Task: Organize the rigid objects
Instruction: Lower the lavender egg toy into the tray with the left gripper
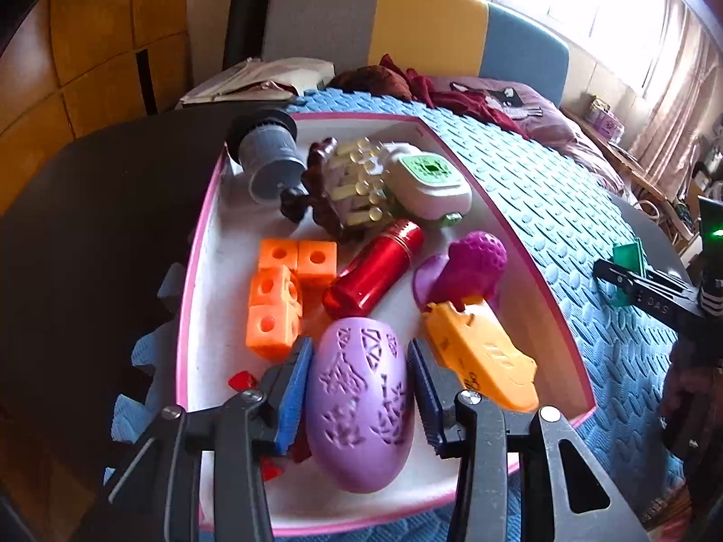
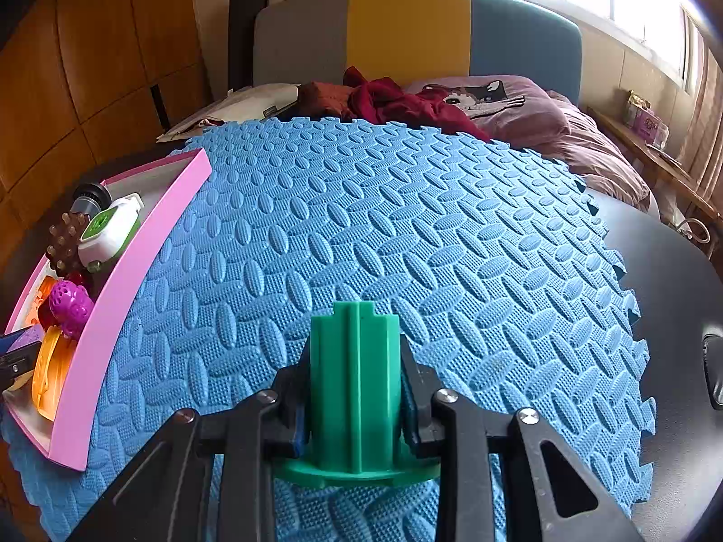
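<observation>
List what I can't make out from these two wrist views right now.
- Small red pieces, left wrist view: mostly hidden behind the left gripper.
- Purple patterned egg: underside hidden.
- Green ribbed plastic spool, right wrist view: sides covered by the right gripper.

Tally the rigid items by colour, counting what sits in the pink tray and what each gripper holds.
Purple: 2, patterned egg, perforated toy
Orange: 2, cube cluster, flat piece
Red: 1, cylinder
Green-white: 1, device
Brown: 1, spiky massager
Grey: 1, cup
Green: 1, spool
Total: 9
</observation>
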Demonstrator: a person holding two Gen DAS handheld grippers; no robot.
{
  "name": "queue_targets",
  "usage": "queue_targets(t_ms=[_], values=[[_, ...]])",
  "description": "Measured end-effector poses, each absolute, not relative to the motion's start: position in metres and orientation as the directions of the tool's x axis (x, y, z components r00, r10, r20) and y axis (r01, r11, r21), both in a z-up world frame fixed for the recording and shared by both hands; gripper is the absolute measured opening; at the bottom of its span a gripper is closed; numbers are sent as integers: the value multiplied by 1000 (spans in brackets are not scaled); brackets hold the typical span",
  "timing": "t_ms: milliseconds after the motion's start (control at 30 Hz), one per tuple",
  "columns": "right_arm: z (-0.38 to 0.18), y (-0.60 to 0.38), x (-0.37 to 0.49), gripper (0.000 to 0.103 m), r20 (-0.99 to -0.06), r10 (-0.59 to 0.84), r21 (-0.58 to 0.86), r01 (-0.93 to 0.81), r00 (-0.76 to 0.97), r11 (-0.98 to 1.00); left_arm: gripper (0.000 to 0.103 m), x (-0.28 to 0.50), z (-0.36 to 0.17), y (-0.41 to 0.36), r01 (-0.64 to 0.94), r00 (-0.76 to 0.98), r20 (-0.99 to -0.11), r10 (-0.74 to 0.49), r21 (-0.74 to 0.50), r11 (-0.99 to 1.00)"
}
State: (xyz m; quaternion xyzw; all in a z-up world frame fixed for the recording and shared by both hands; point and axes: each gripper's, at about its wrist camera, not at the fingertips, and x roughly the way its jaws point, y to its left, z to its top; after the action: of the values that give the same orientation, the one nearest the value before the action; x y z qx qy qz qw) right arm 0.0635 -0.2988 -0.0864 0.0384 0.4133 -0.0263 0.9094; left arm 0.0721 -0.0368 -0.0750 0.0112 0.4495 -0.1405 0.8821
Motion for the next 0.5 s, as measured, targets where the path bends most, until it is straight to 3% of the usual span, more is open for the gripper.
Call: queue_targets(t_ms=[267, 500], values=[[-87, -299, 63, 30, -754, -16, 48, 80, 657, 996, 45, 72, -74, -33, 245, 561, -795, -230, -106, 964], [-87, -298, 63, 30, -754, -20, 43, 80, 656, 996, 52, 65, -63, -32, 225, 584, -786, -202, -82, 971]])
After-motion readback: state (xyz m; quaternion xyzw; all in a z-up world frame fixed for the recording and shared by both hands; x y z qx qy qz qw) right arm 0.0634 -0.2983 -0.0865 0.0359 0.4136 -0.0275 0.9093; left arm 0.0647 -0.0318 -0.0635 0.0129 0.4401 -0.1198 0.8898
